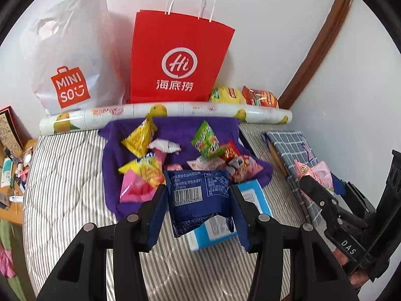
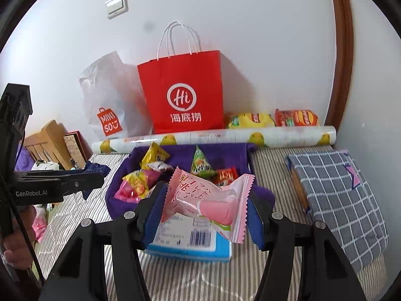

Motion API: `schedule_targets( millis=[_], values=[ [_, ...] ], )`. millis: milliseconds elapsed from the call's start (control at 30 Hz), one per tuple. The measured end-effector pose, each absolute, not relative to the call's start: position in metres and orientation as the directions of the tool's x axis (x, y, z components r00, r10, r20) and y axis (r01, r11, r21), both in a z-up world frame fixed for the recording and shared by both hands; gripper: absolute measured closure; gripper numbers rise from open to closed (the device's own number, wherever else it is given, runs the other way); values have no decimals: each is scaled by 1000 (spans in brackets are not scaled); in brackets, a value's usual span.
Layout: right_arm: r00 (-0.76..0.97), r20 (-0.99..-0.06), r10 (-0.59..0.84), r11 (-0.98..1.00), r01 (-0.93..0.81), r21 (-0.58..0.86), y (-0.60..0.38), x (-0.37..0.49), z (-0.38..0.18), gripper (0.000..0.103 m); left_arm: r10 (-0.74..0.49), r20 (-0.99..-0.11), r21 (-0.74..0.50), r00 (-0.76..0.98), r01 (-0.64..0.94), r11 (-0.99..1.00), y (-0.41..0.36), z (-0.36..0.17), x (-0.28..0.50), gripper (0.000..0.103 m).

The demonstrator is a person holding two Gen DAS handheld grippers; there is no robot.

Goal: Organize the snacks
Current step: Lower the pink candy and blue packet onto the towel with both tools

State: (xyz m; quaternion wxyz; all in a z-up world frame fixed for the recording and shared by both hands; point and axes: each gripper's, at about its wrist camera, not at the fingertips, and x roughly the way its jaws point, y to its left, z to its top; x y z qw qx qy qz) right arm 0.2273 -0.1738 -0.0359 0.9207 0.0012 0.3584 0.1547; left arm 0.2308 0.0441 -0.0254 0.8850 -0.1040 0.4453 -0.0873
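Note:
My left gripper is shut on a dark blue snack packet and holds it above the striped bed, in front of the purple cloth. My right gripper is shut on a pink snack packet, also seen at the right of the left wrist view. Several small snack packets, yellow, green, red and pink, lie on the purple cloth. A light blue box lies on the bed below both grippers.
A red paper bag and a white Miniso bag stand against the wall behind a rolled fruit-print sheet. Two larger snack bags lie behind the roll. A grey checked pillow lies right. A cluttered desk stands left.

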Motion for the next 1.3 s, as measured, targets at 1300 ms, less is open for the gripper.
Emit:
schedule_targets(
  millis=[1300],
  values=[
    [662, -681, 312, 949, -246, 196, -157, 352, -79, 44, -263, -772, -309, 579, 19, 951, 66, -39, 341, 56]
  ],
)
